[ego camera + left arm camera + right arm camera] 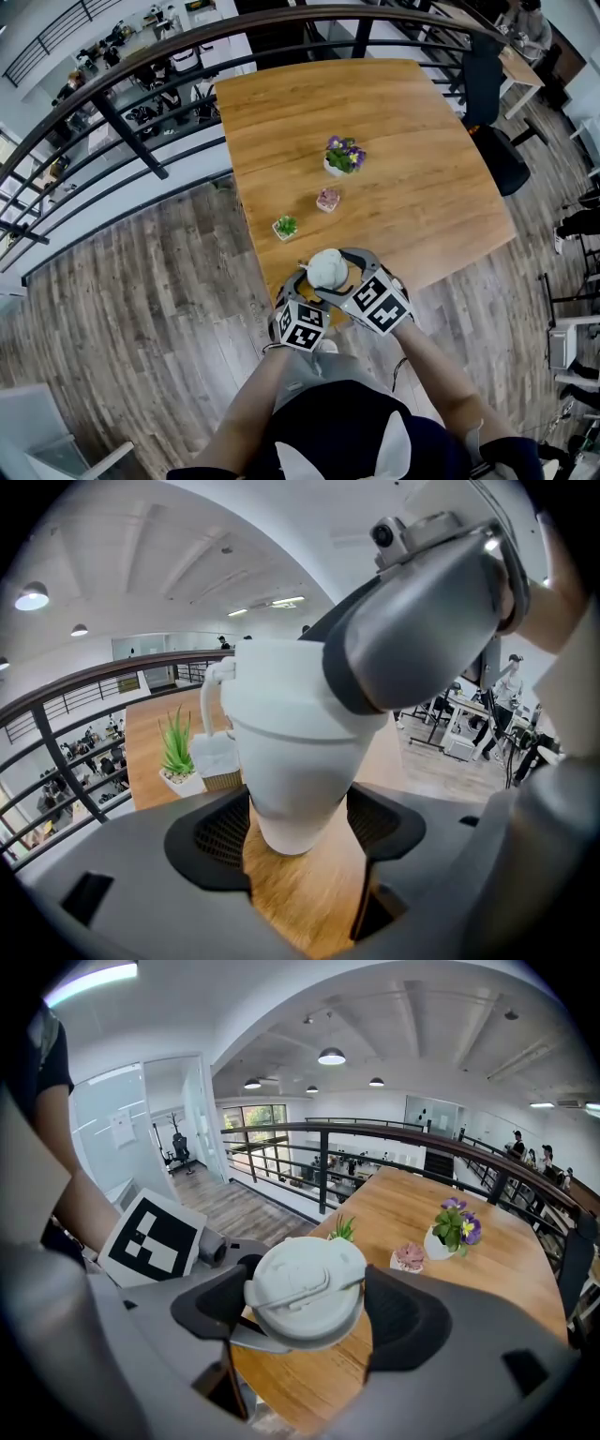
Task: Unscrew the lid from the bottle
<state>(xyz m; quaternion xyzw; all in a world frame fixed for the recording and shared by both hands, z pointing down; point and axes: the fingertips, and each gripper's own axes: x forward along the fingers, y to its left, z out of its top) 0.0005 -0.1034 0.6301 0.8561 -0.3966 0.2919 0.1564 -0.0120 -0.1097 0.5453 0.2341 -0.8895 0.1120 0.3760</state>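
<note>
Two hand-held grippers are meeting at one white tapered plastic bottle, which is standing upright at the six o'clock edge of the wooden table. The left gripper is clamping the bottle's lower body between both pads. The right gripper is gripping the round white lid, its jaws set wide, with the lid still seated on top. Three small pots are sitting beyond the bottle: the spiky green plant at eleven o'clock, the pink succulent at twelve, and the purple pansies farther off towards one.
</note>
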